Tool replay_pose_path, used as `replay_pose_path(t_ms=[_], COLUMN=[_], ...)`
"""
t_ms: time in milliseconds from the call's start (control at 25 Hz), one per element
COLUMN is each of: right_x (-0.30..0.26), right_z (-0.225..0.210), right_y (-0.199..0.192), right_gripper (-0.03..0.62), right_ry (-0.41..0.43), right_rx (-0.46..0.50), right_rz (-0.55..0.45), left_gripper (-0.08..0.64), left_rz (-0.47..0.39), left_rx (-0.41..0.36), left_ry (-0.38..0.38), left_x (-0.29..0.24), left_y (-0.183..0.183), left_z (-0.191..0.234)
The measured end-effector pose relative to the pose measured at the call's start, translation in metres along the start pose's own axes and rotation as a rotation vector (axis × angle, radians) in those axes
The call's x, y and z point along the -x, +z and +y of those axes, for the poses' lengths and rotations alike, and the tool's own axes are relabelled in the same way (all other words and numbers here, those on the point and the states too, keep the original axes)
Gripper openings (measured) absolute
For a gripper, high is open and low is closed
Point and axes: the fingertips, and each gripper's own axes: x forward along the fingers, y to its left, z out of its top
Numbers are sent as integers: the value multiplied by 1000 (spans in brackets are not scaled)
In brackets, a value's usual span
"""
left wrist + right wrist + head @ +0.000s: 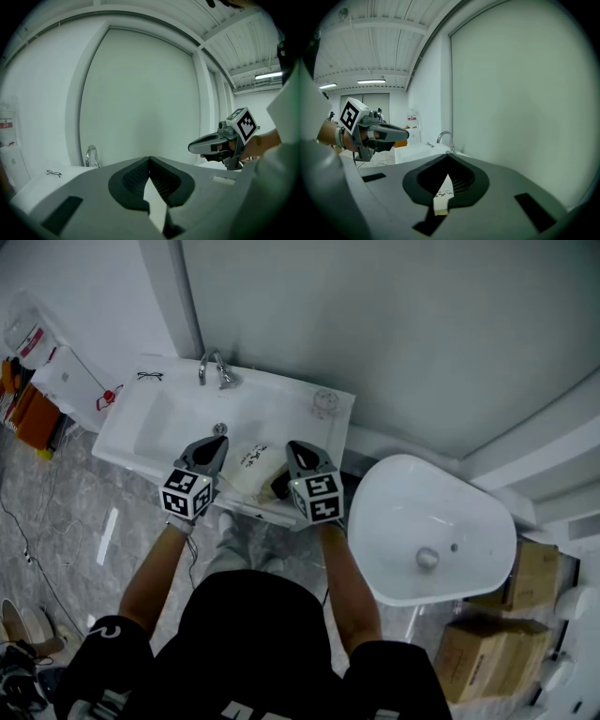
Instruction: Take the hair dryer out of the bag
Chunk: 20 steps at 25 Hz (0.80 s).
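**A:** Where is the hair dryer?

**B:** We think the hair dryer [278, 486] is the dark shape at the right end of the bag [246, 468], but it is too small for us to be sure. The bag is cream with black writing we cannot read. It lies on the front rim of the white sink [122, 439].

**A:** And the tools?

**B:** The left gripper [220, 439] and right gripper [292, 446] hover on either side of the bag. Both are clenched, tips meeting, with nothing pinched. Each carries a cube with black-and-white square markers.

**A:** Any other writing?

**B:** We see a red label [5, 123] at the left wall, unreadable. Glasses [149, 376] lie on the sink's back rim, left of the faucet [216, 368]. A white oval basin [469, 512] stands to the right of the sink, with cardboard boxes [478, 652] beside it.
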Motion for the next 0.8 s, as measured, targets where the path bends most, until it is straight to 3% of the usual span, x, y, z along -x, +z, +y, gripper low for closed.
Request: replay_pose_path(t_ms=[800], right_x=[5], right_z=[1], right_y=[-4], right_gripper=[-3], right_ry=[1], right_rx=[5], right_rz=[2], left_gripper=[-2], left_rz=[11], left_rx=[-11], left_ry=[-14], left_x=[-1], left_y=[-6], left_z=[-10])
